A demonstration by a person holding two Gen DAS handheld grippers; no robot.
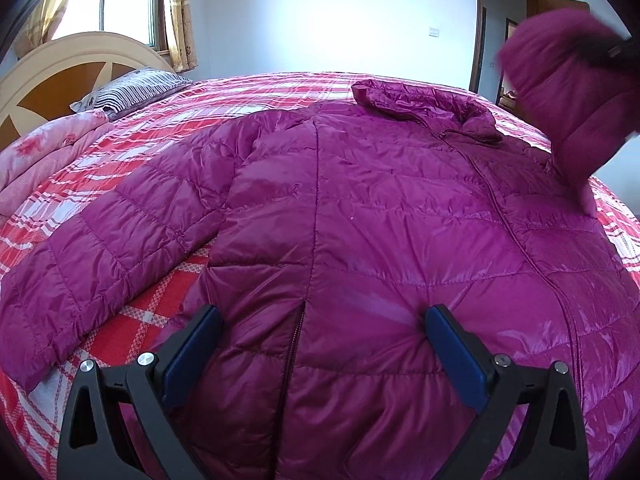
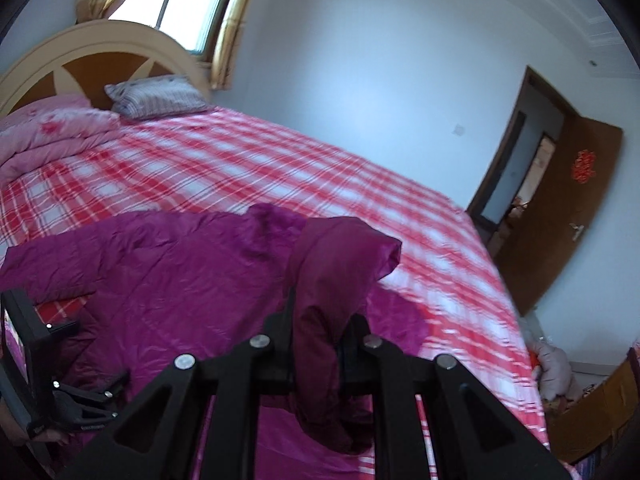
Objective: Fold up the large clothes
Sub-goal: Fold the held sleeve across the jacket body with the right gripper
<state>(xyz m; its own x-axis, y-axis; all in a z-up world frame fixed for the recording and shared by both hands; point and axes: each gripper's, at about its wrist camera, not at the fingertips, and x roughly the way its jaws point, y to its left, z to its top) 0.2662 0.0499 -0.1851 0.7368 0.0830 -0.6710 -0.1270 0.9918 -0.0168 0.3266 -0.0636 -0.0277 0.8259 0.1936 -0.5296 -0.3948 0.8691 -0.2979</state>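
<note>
Two views: left gripper (image 1: pixel 322 344) gapes over the jacket (image 1: pixel 360 208); right gripper (image 2: pixel 320 332) pinches its sleeve (image 2: pixel 340 272).

Jacket (image 1: pixel 360 208) was shiny magenta-purple, quilted in stitched bands; its lifted sleeve (image 2: pixel 340 276) looked darker, wine-toned. Bed sheet (image 2: pixel 280 160) was red, pink and white plaid. Folded quilt (image 1: pixel 44 152) was pale pink with rosy flower print. Pillow (image 1: pixel 132 90) had dark and white stripes. Headboard (image 1: pixel 52 80) was cream with orange-brown panels. Curtains (image 1: pixel 182 16) were gold-yellow. Walls were white, door (image 2: pixel 568 208) brown with a red ornament. Left claw (image 1: pixel 322 340) was black with blue pads; right claw (image 2: pixel 320 344) black.
</note>
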